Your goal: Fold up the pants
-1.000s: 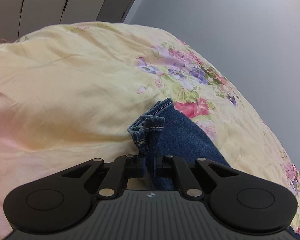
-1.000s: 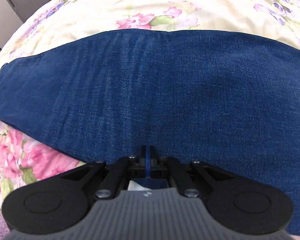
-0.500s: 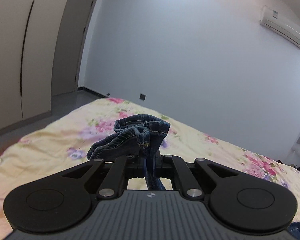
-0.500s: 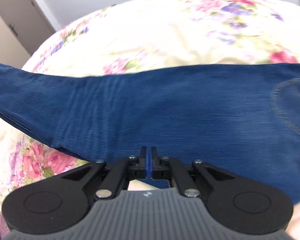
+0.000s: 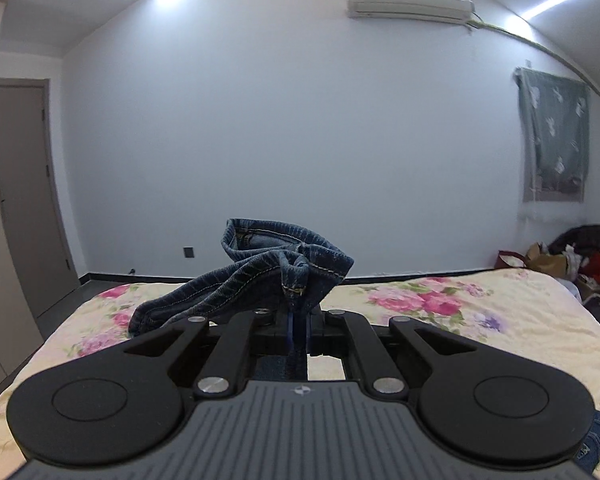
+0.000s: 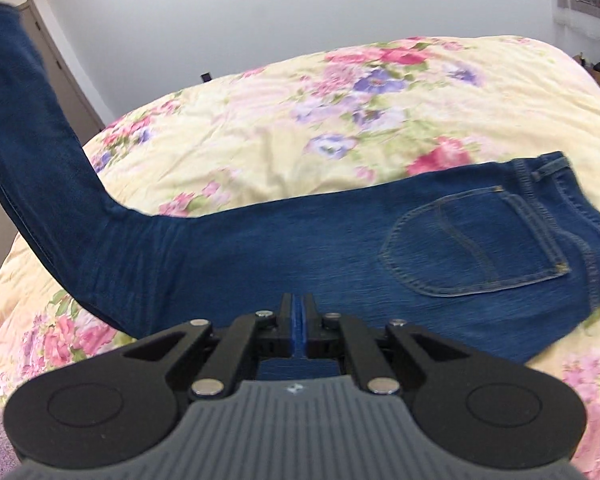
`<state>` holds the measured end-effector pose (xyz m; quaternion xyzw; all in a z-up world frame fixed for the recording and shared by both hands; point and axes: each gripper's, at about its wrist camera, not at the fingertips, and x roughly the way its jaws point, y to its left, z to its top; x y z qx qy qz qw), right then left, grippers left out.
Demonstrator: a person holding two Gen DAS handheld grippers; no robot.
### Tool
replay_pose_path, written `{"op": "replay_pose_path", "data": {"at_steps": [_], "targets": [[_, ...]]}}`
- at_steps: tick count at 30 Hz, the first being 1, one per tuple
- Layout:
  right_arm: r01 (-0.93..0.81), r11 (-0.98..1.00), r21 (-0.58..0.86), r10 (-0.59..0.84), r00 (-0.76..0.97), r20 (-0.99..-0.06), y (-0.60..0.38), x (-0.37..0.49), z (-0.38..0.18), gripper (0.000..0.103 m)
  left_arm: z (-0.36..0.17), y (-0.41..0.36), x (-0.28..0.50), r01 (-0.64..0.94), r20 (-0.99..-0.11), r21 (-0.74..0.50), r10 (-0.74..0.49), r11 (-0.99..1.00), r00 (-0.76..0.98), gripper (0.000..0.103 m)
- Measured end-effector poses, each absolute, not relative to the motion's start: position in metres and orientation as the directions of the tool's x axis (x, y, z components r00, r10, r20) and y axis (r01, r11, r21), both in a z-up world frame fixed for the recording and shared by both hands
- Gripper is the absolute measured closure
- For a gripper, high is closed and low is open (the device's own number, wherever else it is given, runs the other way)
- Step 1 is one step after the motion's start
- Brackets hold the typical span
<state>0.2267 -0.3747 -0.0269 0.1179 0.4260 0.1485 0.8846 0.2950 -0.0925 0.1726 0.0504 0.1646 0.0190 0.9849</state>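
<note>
The pants are dark blue jeans (image 6: 340, 248) lying lengthwise across the bed, back pocket (image 6: 476, 244) up, waistband at the right. Their leg end rises up at the left (image 6: 24, 128). My left gripper (image 5: 298, 320) is shut on the bunched leg hems (image 5: 260, 276) and holds them high above the bed. My right gripper (image 6: 298, 320) is shut on the near edge of the jeans around the thigh, just above the bedspread.
The bed has a yellow floral bedspread (image 6: 340, 128) (image 5: 460, 320). A grey door (image 5: 24, 200) is at the left, a white wall behind, and a pile of bags and clothes (image 5: 572, 256) beside the bed at the right.
My left gripper has lifted the leg hems from the bedspread to high up, now facing the wall. My right gripper has raised the jeans' edge and pulled back, so the pocket and waistband show.
</note>
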Motion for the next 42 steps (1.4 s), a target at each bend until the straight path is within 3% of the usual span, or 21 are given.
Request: {"op": "replay_pose_path", "data": {"at_steps": [6, 10, 13, 16, 20, 24, 26, 27, 30, 32, 37, 42], "targets": [[-0.047, 0.939, 0.340, 0.296, 0.613, -0.733, -0.445, 0.215, -0.044, 0.103, 0.084, -0.223, 0.331, 0.147, -0.425, 0.209, -0.045, 0.967, 0.904, 0.098], [0.036, 0.942, 0.335, 0.248, 0.597, -0.763, -0.488, 0.207, -0.068, 0.103, 0.000, -0.307, 0.328, 0.302, -0.552, 0.273, -0.109, 0.913, 0.827, 0.098], [0.081, 0.939, 0.335, 0.235, 0.560, -0.795, -0.512, 0.204, -0.091, 0.103, -0.061, -0.347, 0.309, 0.420, -0.647, 0.302, -0.140, 0.856, 0.749, 0.098], [0.102, 0.930, 0.352, 0.248, 0.532, -0.809, -0.528, 0.200, -0.109, 0.103, -0.101, -0.357, 0.283, 0.483, -0.688, 0.317, -0.153, 0.816, 0.709, 0.097], [0.114, 0.915, 0.387, 0.277, 0.520, -0.808, -0.537, 0.199, -0.122, 0.103, -0.112, -0.343, 0.293, 0.519, -0.781, 0.156, -0.217, 0.841, 0.586, 0.090], [0.105, 0.900, 0.424, 0.309, 0.531, -0.789, -0.535, 0.204, -0.123, 0.103, -0.109, -0.326, 0.309, 0.540, -0.809, -0.075, -0.368, 0.838, 0.458, 0.054], [0.095, 0.896, 0.433, 0.318, 0.542, -0.778, -0.531, 0.205, -0.120, 0.097, -0.109, -0.320, 0.316, 0.542, -0.809, -0.180, -0.437, 0.821, 0.393, 0.048], [0.089, 0.893, 0.441, 0.326, 0.548, -0.771, -0.528, 0.205, -0.117, 0.096, -0.108, -0.316, 0.317, 0.541, -0.807, -0.214, -0.459, 0.814, 0.372, 0.048], [0.080, 0.881, 0.467, 0.345, 0.567, -0.748, -0.520, 0.204, -0.107, 0.079, -0.100, -0.301, 0.320, 0.524, -0.781, -0.315, -0.529, 0.792, 0.331, 0.047], [0.077, 0.869, 0.489, 0.360, 0.580, -0.731, -0.516, 0.205, -0.101, 0.074, -0.090, -0.285, 0.322, 0.500, -0.754, -0.366, -0.565, 0.785, 0.334, 0.046], [0.127, 0.794, 0.595, 0.415, 0.601, -0.683, -0.508, 0.214, -0.098, 0.056, -0.062, -0.245, 0.326, 0.466, -0.739, -0.287, -0.503, 0.837, 0.448, 0.046], [0.217, 0.698, 0.682, 0.460, 0.594, -0.660, -0.492, 0.231, -0.121, 0.055, -0.055, -0.190, 0.331, 0.385, -0.748, -0.161, -0.367, 0.908, 0.552, 0.046]]}}
